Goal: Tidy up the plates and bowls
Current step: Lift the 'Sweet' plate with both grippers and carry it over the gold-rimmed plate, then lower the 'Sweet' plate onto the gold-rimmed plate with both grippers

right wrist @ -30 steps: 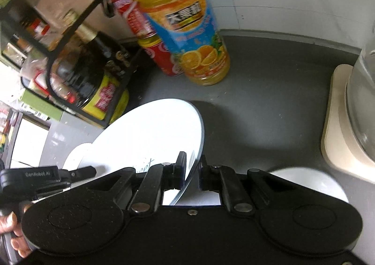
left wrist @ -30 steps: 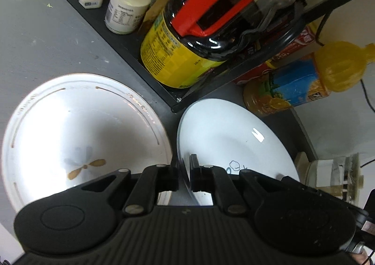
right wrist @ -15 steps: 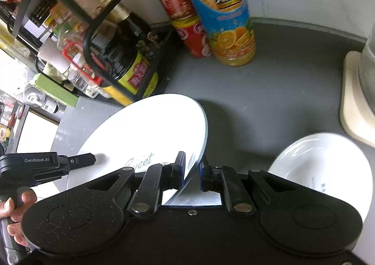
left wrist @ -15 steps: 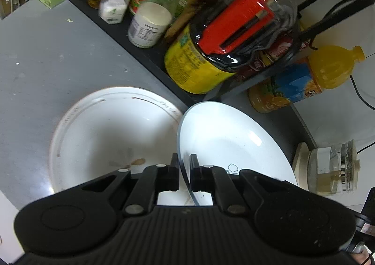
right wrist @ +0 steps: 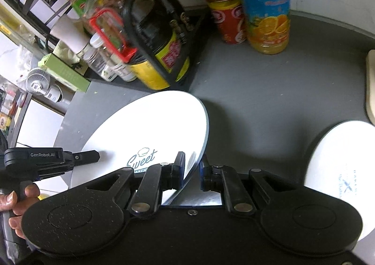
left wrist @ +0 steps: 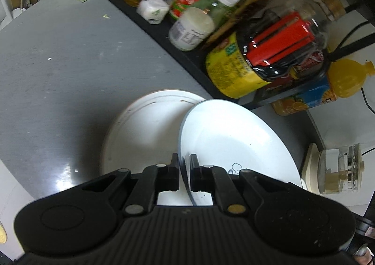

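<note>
A white plate with a blue rim and a "Sweet" logo [left wrist: 234, 138] hangs tilted above the grey counter, held by both grippers. My left gripper [left wrist: 184, 164] is shut on its near rim. My right gripper [right wrist: 191, 168] is shut on the opposite rim of the same plate [right wrist: 145, 129]. In the right wrist view the left gripper [right wrist: 95, 156] reaches the plate's left edge, with a person's hand behind it. A larger white plate with brown marks [left wrist: 140, 133] lies on the counter, partly under the held plate. Another white dish [right wrist: 339, 171] sits at the right.
A black wire rack [left wrist: 187, 54] full of sauce bottles and jars lines the back. An orange juice bottle [right wrist: 267, 7] and red cans [right wrist: 225, 14] stand by the wall. A glass jar on a beige base [left wrist: 337, 168] is at the right, with bare counter [left wrist: 58, 65] at the left.
Both grippers have lifted the logo plate higher and carried it left. It now overlaps the larger plate, which lay beside it before. More of the rack shows in both views.
</note>
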`<state>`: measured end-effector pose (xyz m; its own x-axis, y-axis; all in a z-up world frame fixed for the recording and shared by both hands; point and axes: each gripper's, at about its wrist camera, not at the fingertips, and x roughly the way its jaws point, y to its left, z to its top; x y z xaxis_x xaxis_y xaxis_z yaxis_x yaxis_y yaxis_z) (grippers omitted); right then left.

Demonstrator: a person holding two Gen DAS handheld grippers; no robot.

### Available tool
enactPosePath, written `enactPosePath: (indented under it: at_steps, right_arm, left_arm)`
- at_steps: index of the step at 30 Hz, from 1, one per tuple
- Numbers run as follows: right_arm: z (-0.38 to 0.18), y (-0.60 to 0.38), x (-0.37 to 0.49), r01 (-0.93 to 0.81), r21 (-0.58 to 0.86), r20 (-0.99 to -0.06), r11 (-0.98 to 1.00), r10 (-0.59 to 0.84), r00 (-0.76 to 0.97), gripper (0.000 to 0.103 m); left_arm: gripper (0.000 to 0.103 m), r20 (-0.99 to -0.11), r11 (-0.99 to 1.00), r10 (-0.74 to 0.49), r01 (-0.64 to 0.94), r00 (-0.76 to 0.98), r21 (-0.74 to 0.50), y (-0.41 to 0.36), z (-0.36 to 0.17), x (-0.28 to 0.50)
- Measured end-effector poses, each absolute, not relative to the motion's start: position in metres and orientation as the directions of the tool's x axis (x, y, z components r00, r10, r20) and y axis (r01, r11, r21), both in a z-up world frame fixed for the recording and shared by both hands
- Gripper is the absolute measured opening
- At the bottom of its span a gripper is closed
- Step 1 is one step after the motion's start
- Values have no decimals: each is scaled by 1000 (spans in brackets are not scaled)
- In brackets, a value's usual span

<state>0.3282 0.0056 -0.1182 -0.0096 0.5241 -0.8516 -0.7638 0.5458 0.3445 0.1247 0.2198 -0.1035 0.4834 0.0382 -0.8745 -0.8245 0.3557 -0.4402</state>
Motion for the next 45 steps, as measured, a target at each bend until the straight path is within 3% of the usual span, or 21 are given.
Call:
enactPosePath:
  at_steps: [23, 45]
  right_arm:
    - [-139, 24, 275, -735, 288, -883, 614, 468, 45, 12]
    - [-160, 22, 274, -657, 286, -889, 698, 449, 91, 8]
  left_arm:
    - [6, -889, 407, -50, -804, 455, -434, 243, -131, 89]
    - [10, -895, 456, -89, -781, 436, -426, 248, -150, 92]
